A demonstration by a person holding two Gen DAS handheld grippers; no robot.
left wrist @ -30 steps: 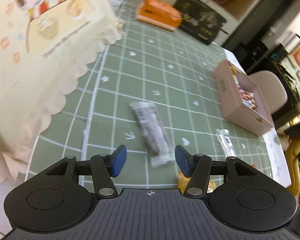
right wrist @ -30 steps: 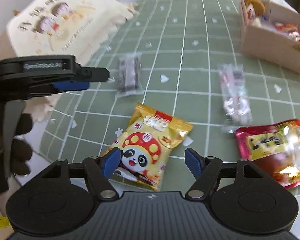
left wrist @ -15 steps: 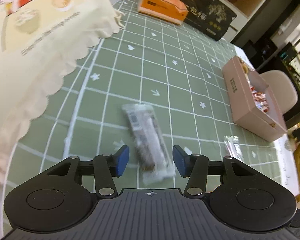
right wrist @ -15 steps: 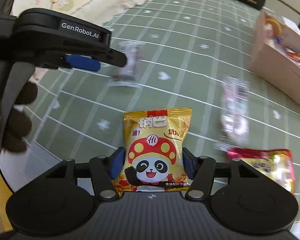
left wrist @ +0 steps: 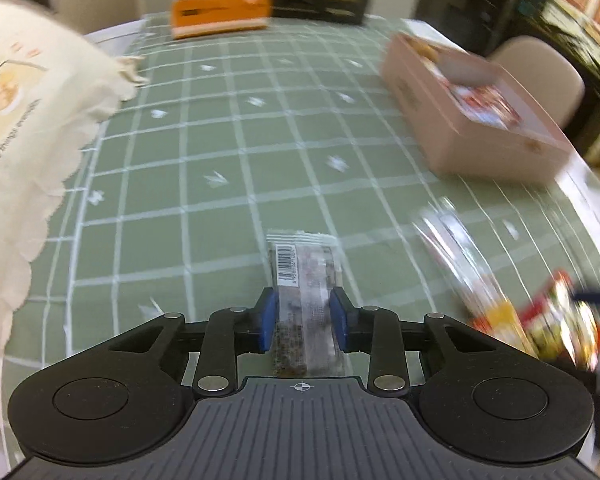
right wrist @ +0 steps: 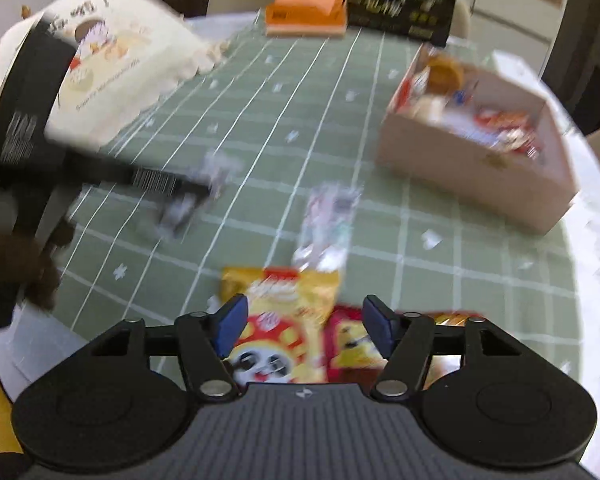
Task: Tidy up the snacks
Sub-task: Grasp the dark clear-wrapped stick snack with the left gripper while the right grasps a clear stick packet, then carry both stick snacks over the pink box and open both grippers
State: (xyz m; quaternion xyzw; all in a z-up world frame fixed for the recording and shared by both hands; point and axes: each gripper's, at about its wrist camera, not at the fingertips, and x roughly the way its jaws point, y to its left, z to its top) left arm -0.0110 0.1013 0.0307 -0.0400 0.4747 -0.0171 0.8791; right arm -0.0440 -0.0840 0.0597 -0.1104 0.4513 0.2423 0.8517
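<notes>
While the left tongs (left wrist: 303, 322) have just clamped the snack bar (left wrist: 305, 280), the right tongs (right wrist: 303, 330) gape.

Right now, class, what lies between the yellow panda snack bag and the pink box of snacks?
In the right wrist view, a clear-wrapped snack lies on the green tablecloth between the yellow panda bag and the pink box.

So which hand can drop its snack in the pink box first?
Probably the left. The left hand-held gripper has been closing on the clear dark-filled snack bar. The right hand-held gripper has been opening, its yellow panda bag loose. Pink cardboard box lies ahead.
</notes>
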